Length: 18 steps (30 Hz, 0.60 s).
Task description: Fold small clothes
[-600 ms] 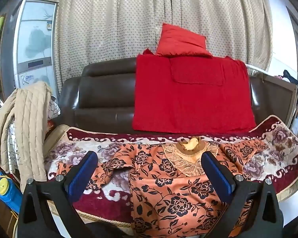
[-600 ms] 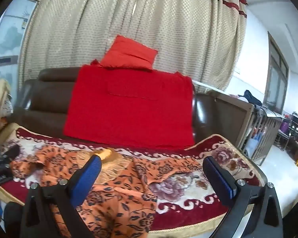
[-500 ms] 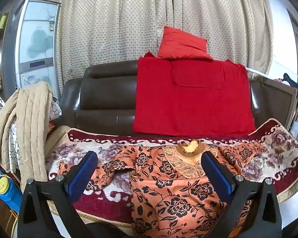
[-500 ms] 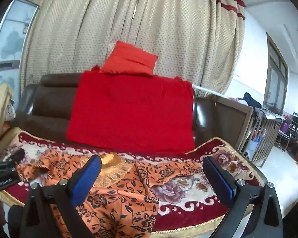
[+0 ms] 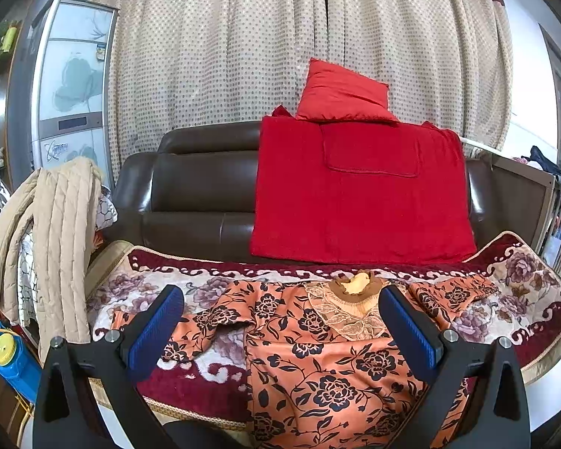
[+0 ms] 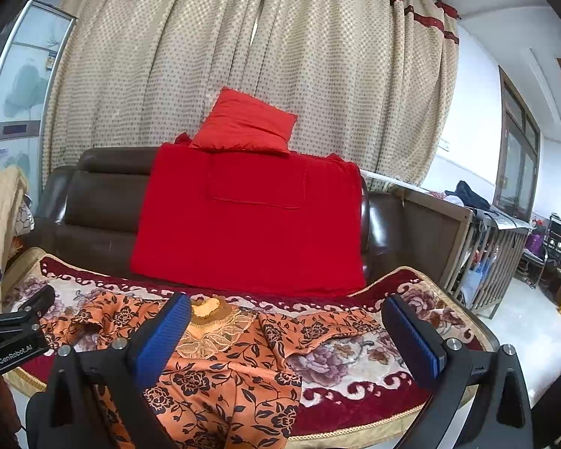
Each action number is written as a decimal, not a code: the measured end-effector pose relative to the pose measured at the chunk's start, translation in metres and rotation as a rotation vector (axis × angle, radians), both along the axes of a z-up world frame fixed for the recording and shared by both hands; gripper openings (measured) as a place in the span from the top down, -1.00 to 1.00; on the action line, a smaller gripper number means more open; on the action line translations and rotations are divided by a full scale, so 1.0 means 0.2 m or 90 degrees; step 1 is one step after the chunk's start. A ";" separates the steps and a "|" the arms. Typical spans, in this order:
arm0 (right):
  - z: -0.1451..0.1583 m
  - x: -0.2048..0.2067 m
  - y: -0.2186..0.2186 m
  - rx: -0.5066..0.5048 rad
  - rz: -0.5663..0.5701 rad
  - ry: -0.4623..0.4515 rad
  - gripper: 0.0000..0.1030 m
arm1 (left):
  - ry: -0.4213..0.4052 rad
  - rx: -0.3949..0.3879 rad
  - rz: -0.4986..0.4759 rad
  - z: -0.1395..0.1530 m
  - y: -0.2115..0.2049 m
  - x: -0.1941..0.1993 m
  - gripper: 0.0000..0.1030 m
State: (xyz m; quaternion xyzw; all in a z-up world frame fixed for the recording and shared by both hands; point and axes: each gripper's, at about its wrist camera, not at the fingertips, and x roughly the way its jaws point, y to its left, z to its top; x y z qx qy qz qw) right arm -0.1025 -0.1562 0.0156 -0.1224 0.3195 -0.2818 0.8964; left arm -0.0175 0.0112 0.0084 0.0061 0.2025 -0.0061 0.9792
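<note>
Both my left hand-held gripper [image 5: 280, 325] and right hand-held gripper [image 6: 286, 331] hang spread, empty — folding not begun; next, I'd pinch the orange floral blouse [image 5: 318, 366] by its sleeves.

place: home living room | evidence: leather sofa [image 5: 190, 194], curtains [image 5: 243, 45], red cushion [image 6: 245, 121]
</note>
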 end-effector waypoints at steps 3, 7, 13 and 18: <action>-0.01 0.01 0.01 0.000 0.002 0.004 -1.00 | 0.004 -0.001 0.003 0.00 0.01 0.01 -1.00; -0.02 0.04 0.00 0.000 0.001 0.012 -1.00 | 0.006 -0.004 0.004 -0.02 0.02 0.04 -1.00; -0.05 0.07 -0.02 0.000 -0.005 0.018 -1.00 | 0.013 0.003 0.003 -0.03 0.00 0.07 -1.00; -0.08 0.10 -0.03 -0.003 -0.009 0.025 -1.00 | 0.018 0.000 0.001 -0.04 -0.02 0.11 -1.00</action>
